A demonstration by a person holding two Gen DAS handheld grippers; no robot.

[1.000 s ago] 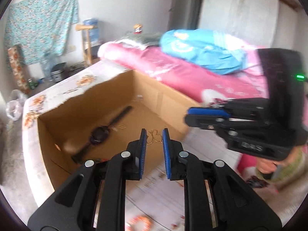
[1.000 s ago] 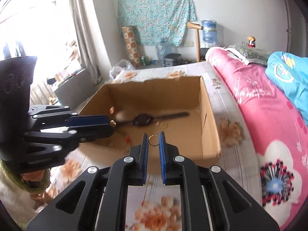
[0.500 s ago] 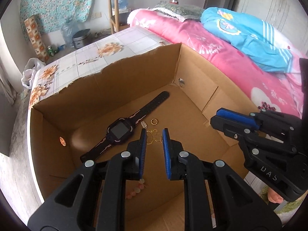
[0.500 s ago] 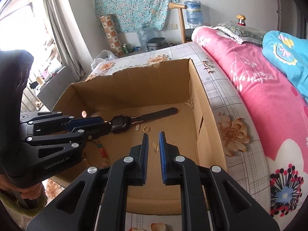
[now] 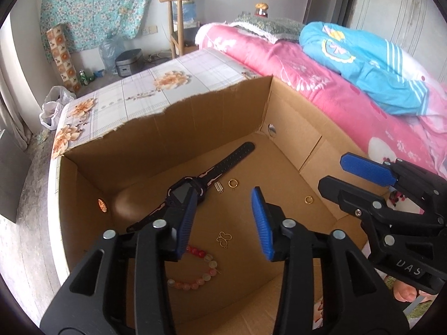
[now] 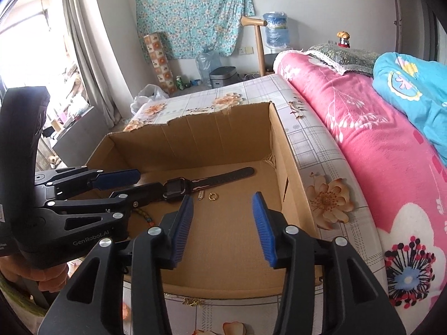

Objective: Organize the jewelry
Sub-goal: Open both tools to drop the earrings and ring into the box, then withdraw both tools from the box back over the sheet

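An open cardboard box stands on the bed. On its floor lie a black watch, a small silver charm, a gold ring, a second gold ring, a gold butterfly pendant and a pink bead bracelet. My left gripper hangs above the pendant, its jaws opening with nothing between them. My right gripper hovers over the box's right side, its jaws also opening and empty.
A floral-print sheet covers the bed around the box. A pink blanket and a blue quilt lie to the right. At the far wall are a wooden stand, water bottles and a rice cooker. A hand holds the left gripper.
Both grippers moved forward over the box and opened. The butterfly pendant left the left jaws and the gold ring left the right jaws; both now lie on the box floor.
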